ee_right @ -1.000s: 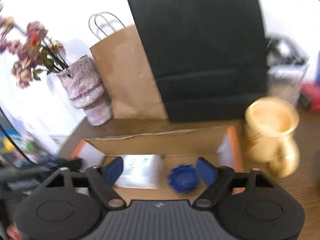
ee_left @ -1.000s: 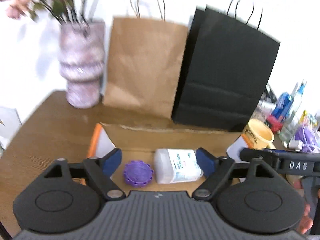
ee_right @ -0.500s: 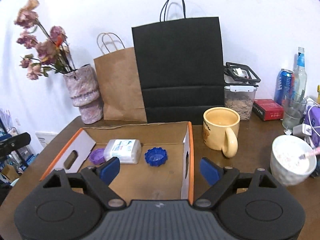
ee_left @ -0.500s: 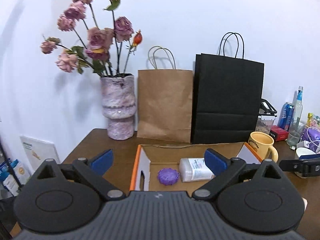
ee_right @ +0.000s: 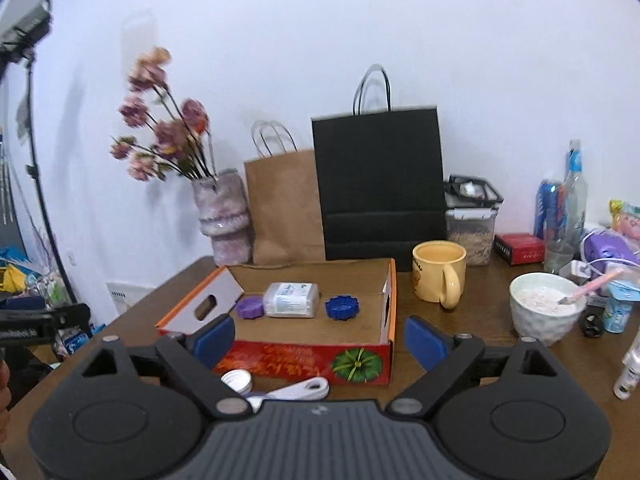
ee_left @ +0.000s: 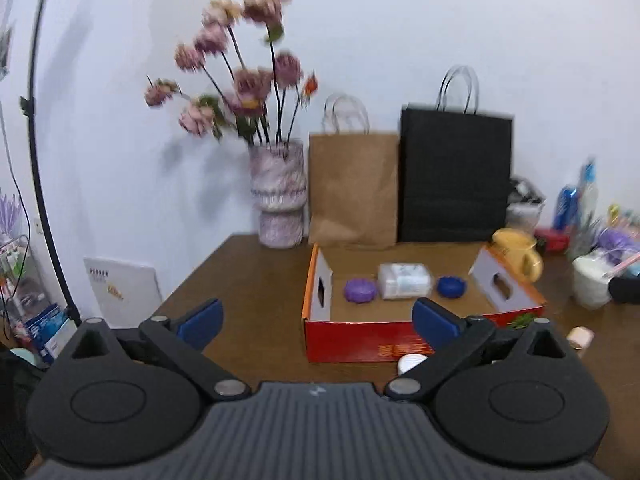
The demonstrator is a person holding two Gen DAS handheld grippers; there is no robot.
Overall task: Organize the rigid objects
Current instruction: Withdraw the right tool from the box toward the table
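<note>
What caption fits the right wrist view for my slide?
Open right gripper hovers before the cardboard box holding a purple cap, white container and blue cap.

The table point(ee_right: 472, 344) is dark brown wood grain. The cardboard box point(ee_right: 304, 362) is red outside with an orange rim, a green-and-yellow burst printed on its front, and plain tan inside. In it lie a purple cap point(ee_right: 249, 307), a white container point(ee_right: 292, 300) with a blue-printed label, and a blue cap point(ee_right: 341, 308). Behind stand a brown paper bag point(ee_right: 284, 208), a black paper bag point(ee_right: 380, 184) and a mottled pink-and-white vase point(ee_right: 224, 216) of dusty pink flowers point(ee_right: 160, 132). The mug point(ee_right: 439, 276) is yellow; the bowl point(ee_right: 540, 320) is white. Both grippers are black with blue pads point(ee_right: 420, 338).
</note>
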